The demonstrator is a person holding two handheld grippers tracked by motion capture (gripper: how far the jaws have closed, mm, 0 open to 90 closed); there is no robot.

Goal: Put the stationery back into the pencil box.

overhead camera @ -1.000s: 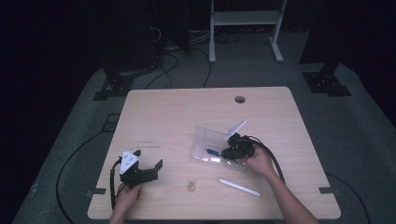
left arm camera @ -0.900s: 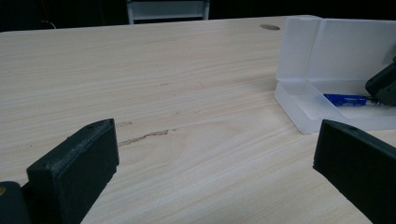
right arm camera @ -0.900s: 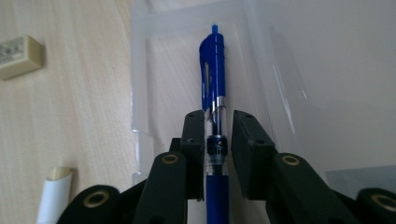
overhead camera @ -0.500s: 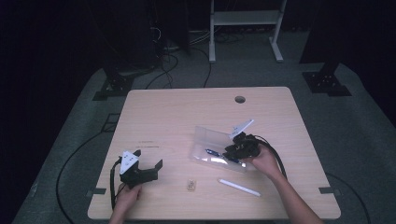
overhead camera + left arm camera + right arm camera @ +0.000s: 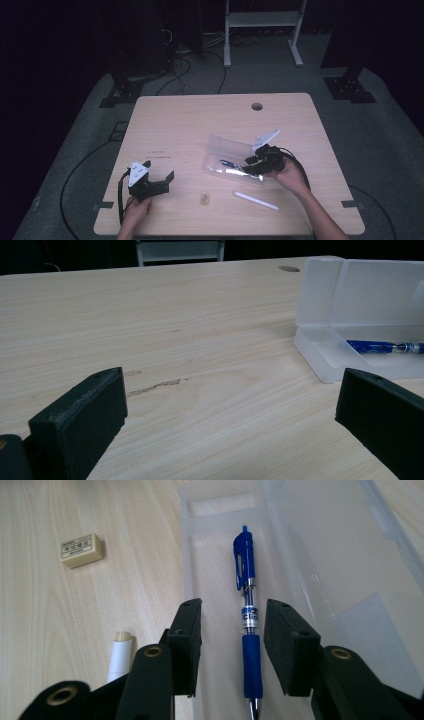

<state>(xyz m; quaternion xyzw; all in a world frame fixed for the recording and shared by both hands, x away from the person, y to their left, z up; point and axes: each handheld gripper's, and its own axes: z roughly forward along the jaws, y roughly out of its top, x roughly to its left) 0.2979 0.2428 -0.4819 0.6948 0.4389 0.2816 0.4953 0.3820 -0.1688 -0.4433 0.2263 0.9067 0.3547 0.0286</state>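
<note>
A clear plastic case [image 5: 225, 152] lies open on the wooden table [image 5: 200, 125], right of centre. A blue pen [image 5: 248, 605] rests in its tray. My right gripper [image 5: 231, 617] hovers low over the pen's grip end; its jaws have just been opening and stand apart on either side of the pen without touching it. From above, the right gripper [image 5: 249, 166] is at the case's right end, over the pen [image 5: 229, 163]. My left gripper [image 5: 159, 173] rests at the front left with its jaws wide open and nothing between them [image 5: 232, 390], facing the case [image 5: 350, 300].
A small beige eraser [image 5: 204, 198] lies near the front edge, left of a white stick-shaped pen [image 5: 256, 200]. Both also appear in the right gripper view: the eraser [image 5: 80, 550] and the white pen [image 5: 120, 655]. A round cable hole [image 5: 257, 106] is in the table's far side.
My right gripper has drawn back a little to the right from the case while the blue pen stays lying in the tray. The left gripper has not moved.
</note>
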